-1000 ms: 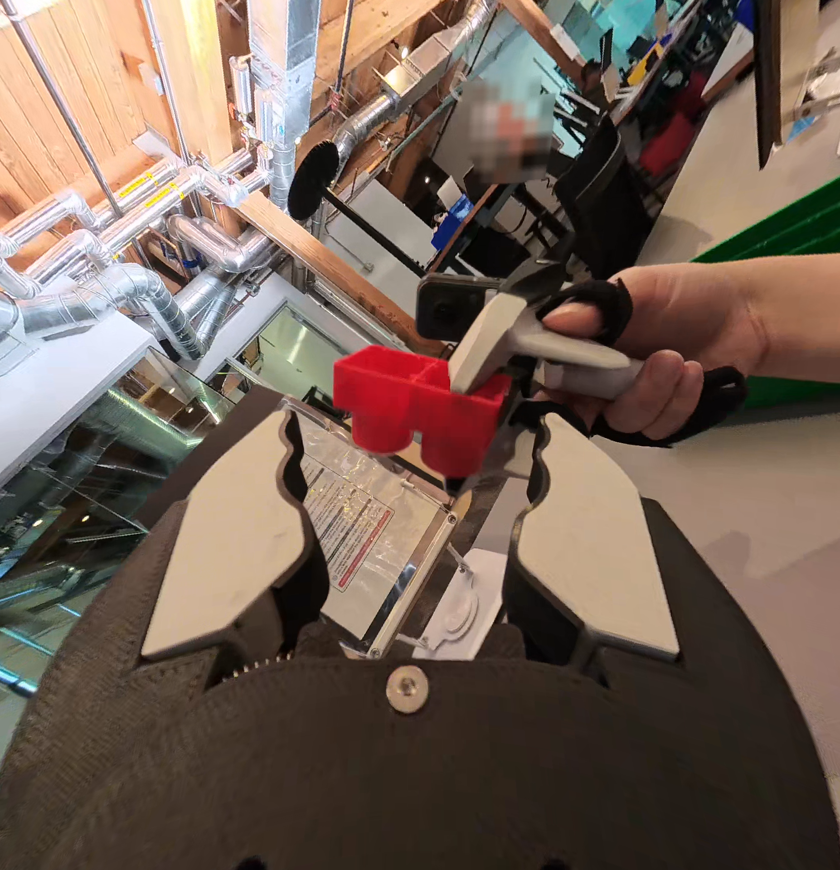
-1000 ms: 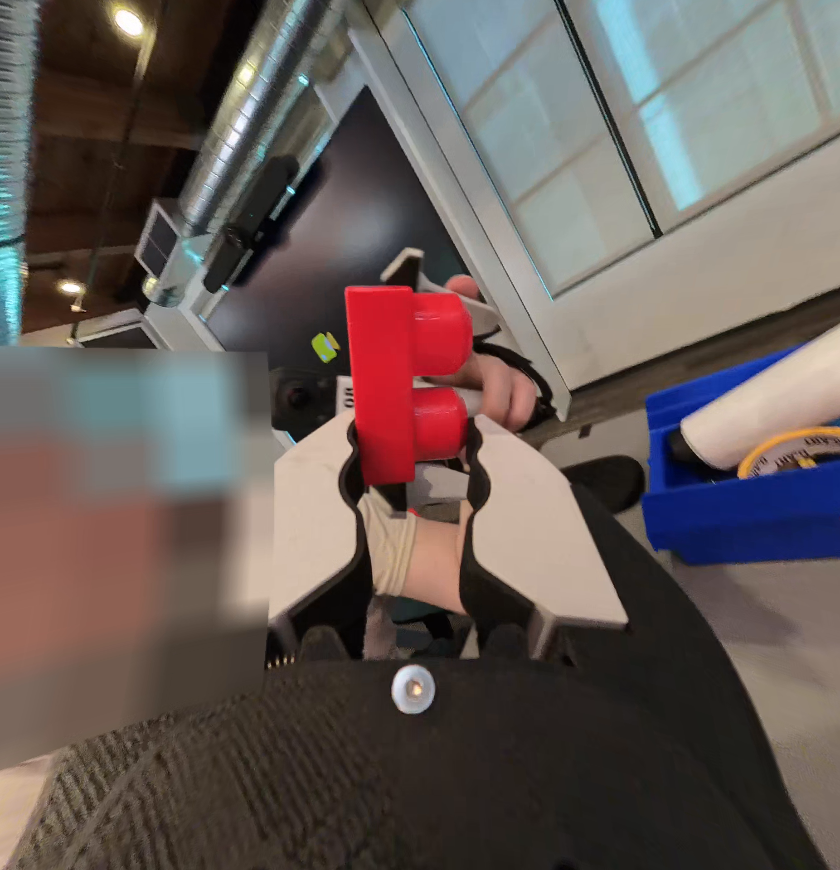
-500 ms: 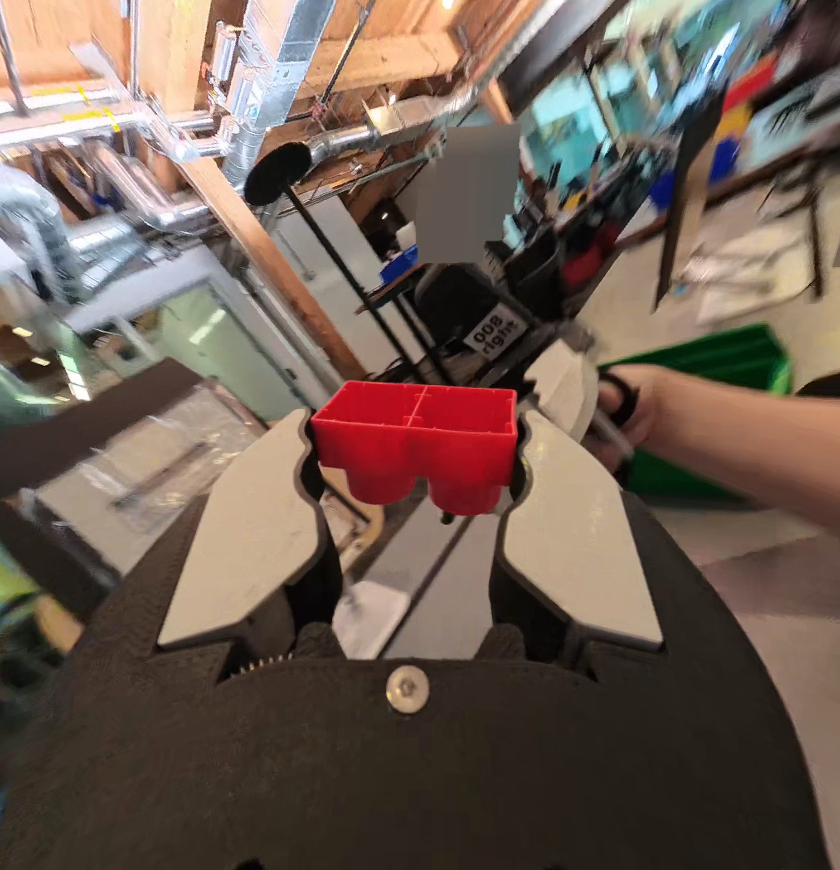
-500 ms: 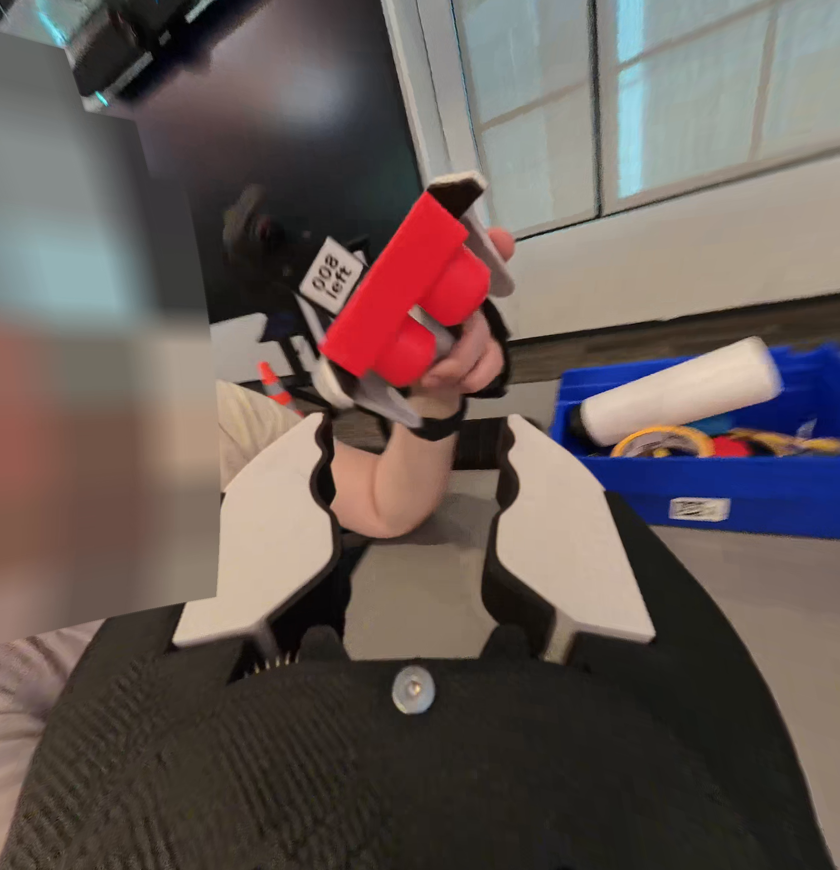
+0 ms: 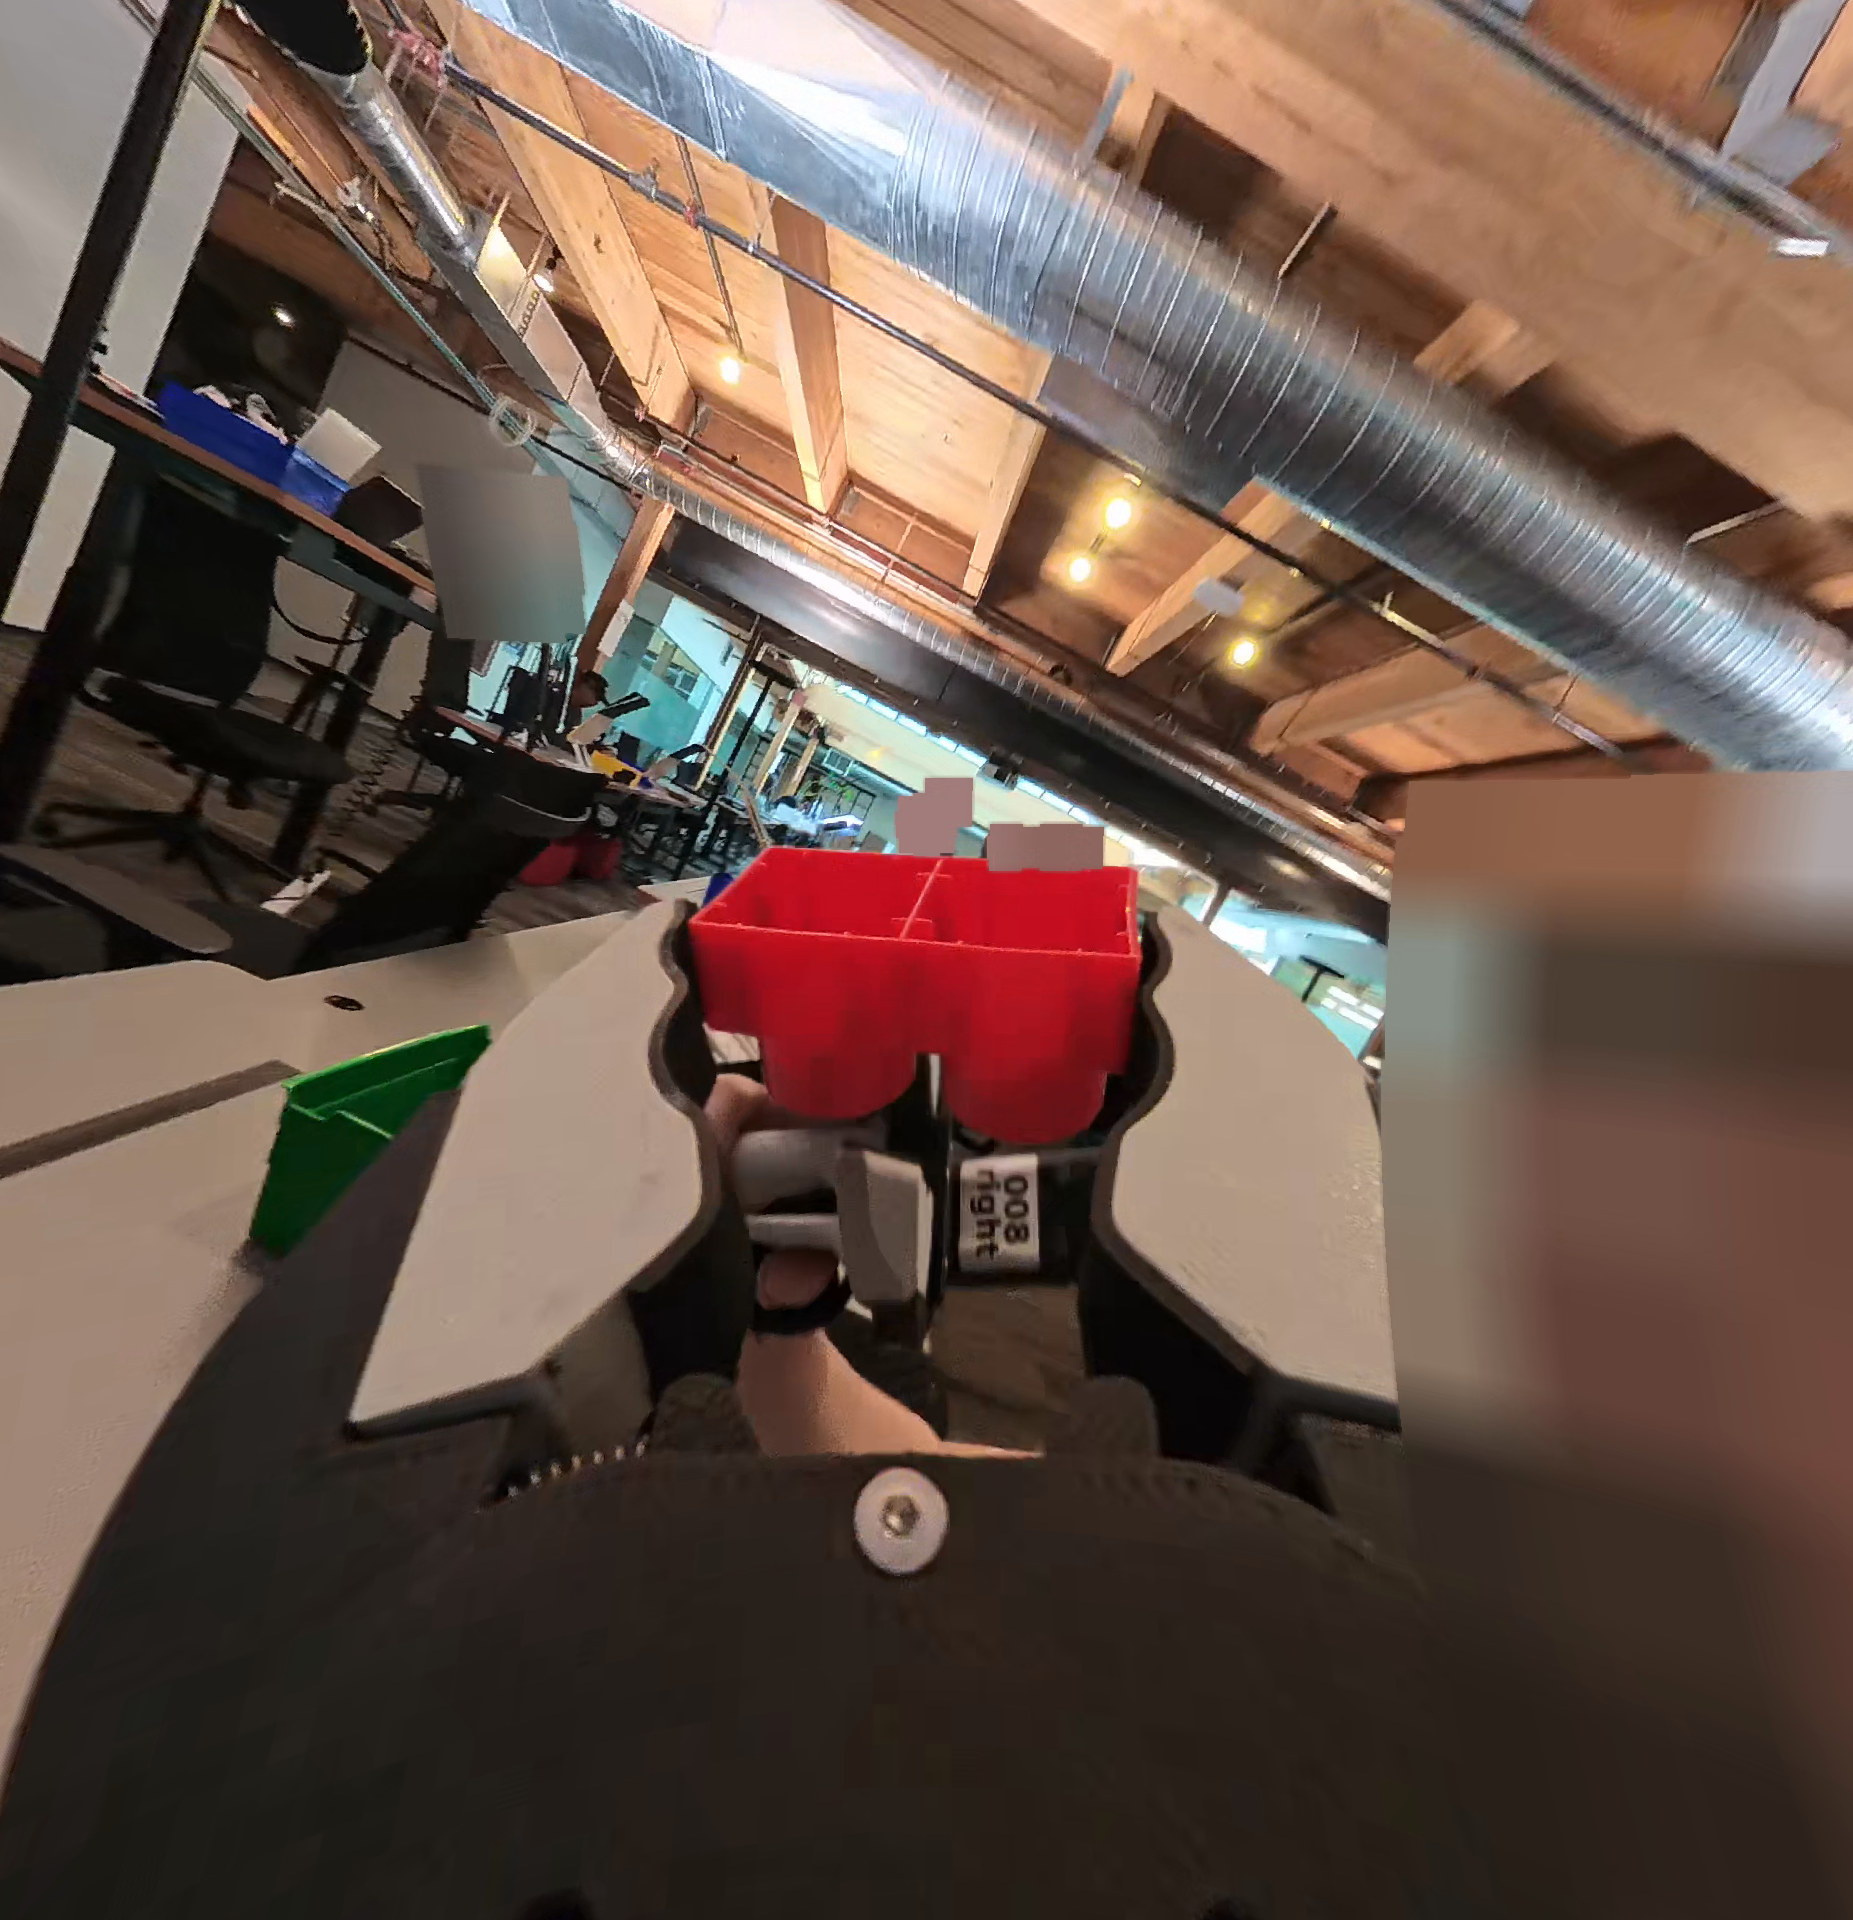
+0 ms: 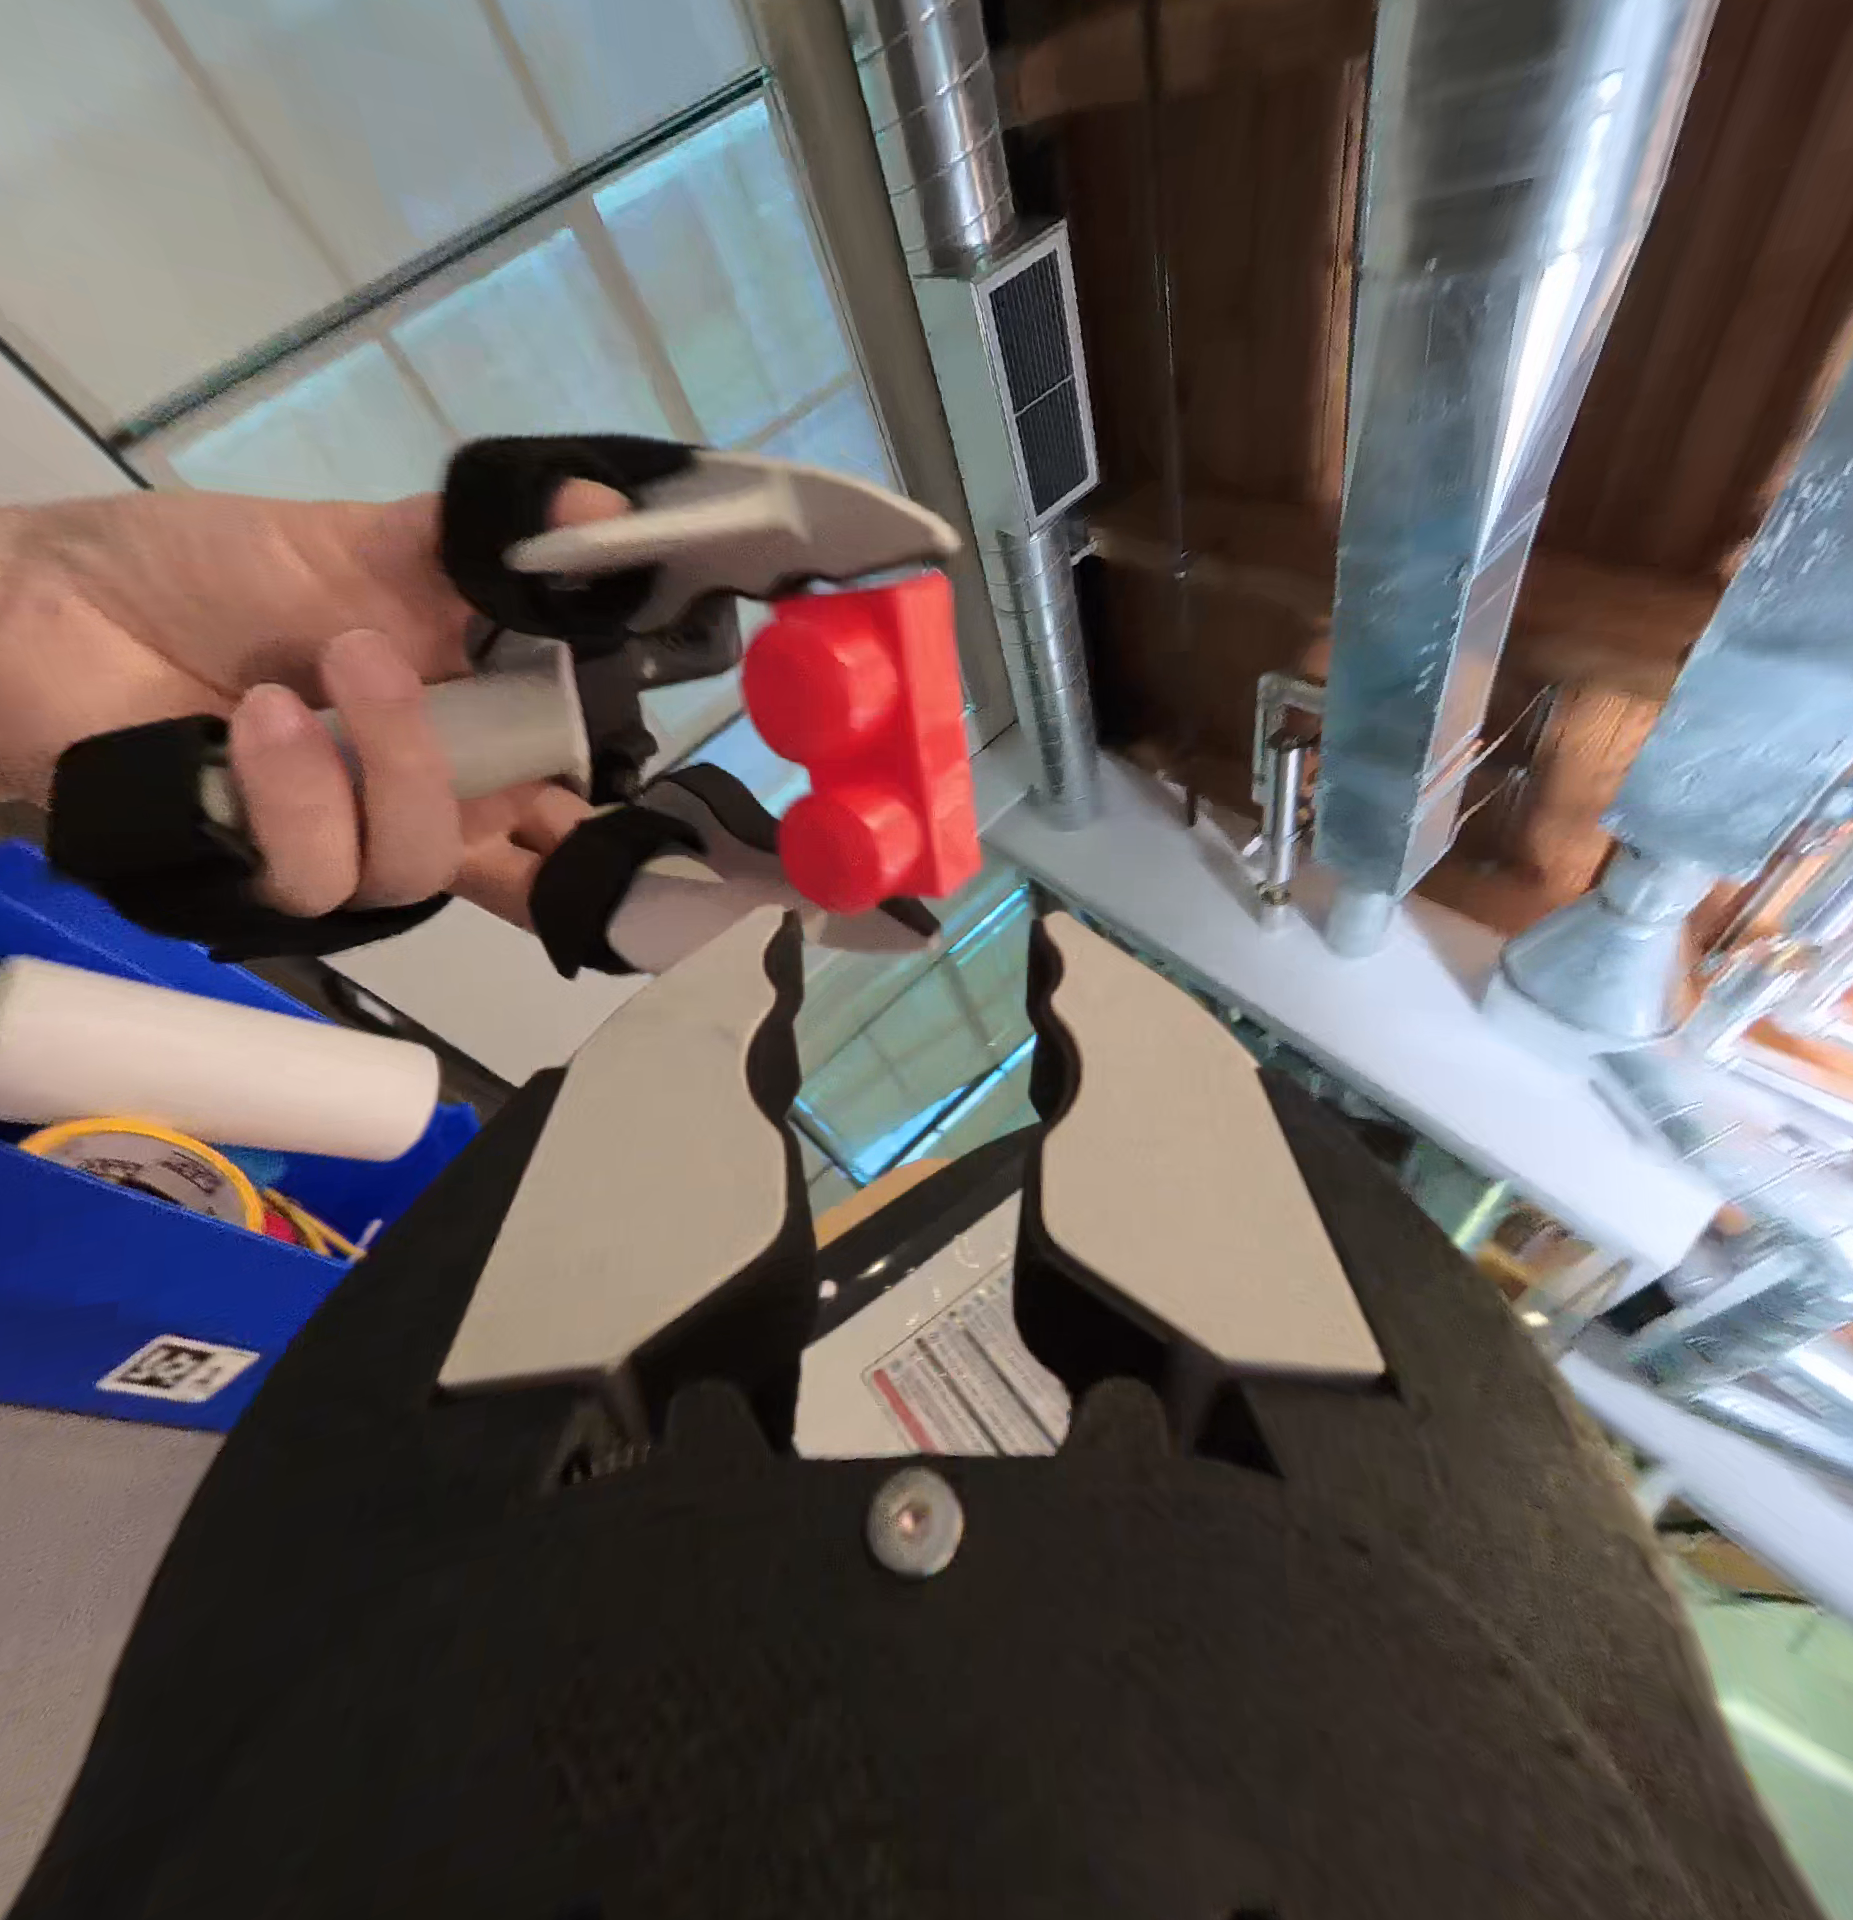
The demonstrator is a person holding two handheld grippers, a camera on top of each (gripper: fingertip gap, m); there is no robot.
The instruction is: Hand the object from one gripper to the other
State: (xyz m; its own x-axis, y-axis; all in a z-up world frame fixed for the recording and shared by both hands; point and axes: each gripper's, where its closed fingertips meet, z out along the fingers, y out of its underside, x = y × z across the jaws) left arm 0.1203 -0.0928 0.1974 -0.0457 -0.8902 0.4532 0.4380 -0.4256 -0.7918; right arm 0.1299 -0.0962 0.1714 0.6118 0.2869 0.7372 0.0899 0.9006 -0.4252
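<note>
A red two-stud block sits hollow side up between the fingers of my left gripper, which is shut on its two short ends. In the right wrist view the same block shows studs toward the camera, held in the left gripper by a hand. My right gripper is open and empty, its fingertips just below the block and apart from it. In the left wrist view the right gripper shows below and behind the block.
A green bin stands on the grey table at the left. A blue bin with a white roll and tape is at the lower left of the right wrist view. Metal ducts run overhead. My left and right fingertips are right by each other.
One second ago my right gripper held the block and the left was open. The left closed on it, the right let go and drew back, and both views swung.
</note>
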